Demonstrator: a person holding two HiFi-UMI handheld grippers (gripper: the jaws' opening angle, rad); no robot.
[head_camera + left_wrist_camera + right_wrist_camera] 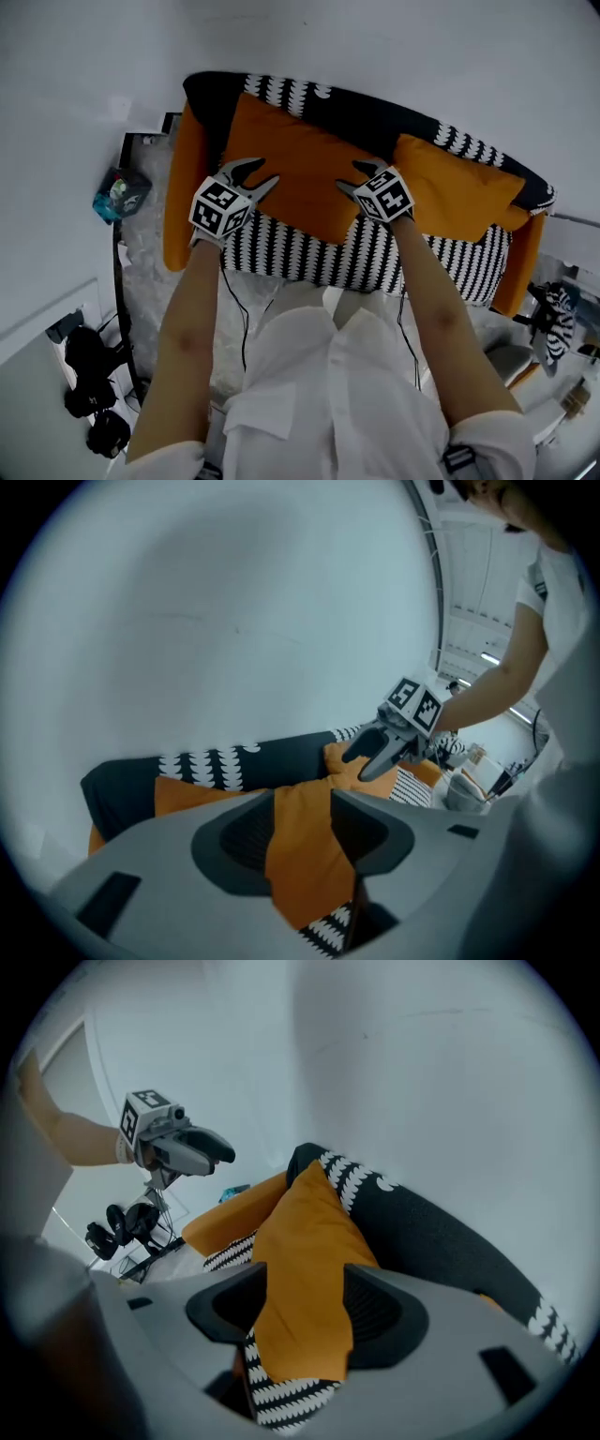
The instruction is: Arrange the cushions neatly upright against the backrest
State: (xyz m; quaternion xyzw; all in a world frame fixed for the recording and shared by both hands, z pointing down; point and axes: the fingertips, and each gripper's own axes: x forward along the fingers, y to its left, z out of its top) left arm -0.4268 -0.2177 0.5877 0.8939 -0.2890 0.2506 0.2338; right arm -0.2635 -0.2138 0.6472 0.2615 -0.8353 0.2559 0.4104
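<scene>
White shirt (328, 375), left gripper (262, 172) and right gripper (353, 175), fingers apart, seemingly just above large orange cushion (302, 155)

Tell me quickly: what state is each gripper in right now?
Left gripper: open, nothing held, over the large orange cushion.
Right gripper: open, nothing held, over the same cushion.

A black-and-white patterned fabric sofa (281, 255) with orange sides is shown; a large orange fabric cushion (291, 159) and a smaller orange cushion (457, 195) are laid on its seat.
</scene>
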